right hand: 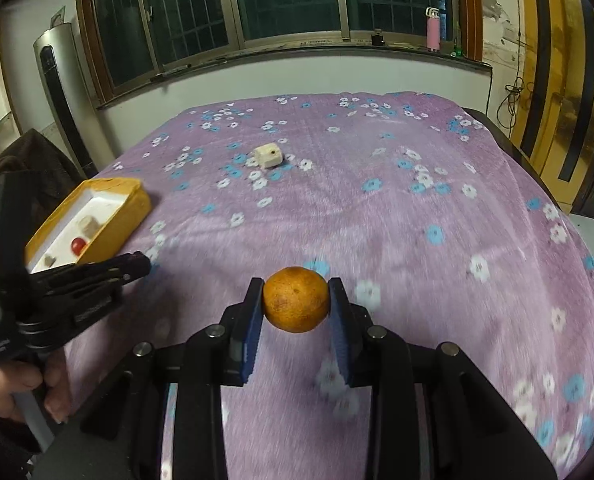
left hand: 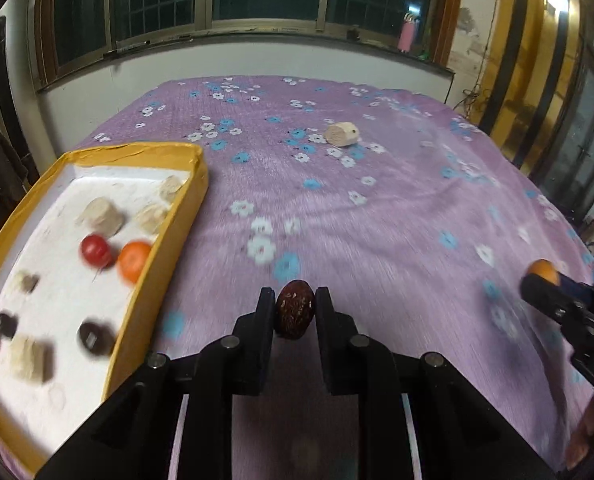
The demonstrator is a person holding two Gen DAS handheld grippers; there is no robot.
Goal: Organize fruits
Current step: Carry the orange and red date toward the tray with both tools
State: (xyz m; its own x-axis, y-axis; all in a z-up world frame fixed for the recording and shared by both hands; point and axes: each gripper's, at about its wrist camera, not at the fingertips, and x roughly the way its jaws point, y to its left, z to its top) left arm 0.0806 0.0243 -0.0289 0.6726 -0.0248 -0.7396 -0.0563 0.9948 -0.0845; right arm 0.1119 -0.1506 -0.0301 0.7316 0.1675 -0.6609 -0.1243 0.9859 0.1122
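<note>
Leftmost, we saw the yellow box [left hand: 165, 240] with its white floor on the purple flowered cloth [left hand: 377, 220] that covered the worktop. Inside lay a red fruit [left hand: 95, 250] touching an orange fruit [left hand: 134, 261], with several pale chunks and dark brown pieces scattered round them, though blur hid their detail. Just right of the box, we held the left hand-held gripper [left hand: 296, 312], its two fingers pinching a dark brown date [left hand: 296, 314] above the cloth. Farther back, a pale chunk [left hand: 341, 134] lay alone on the cloth, well apart from the box. On the right, our right hand-held gripper [right hand: 296, 300] was clamped on an orange [right hand: 296, 299], gripped at both sides between the blue-edged fingers.
</note>
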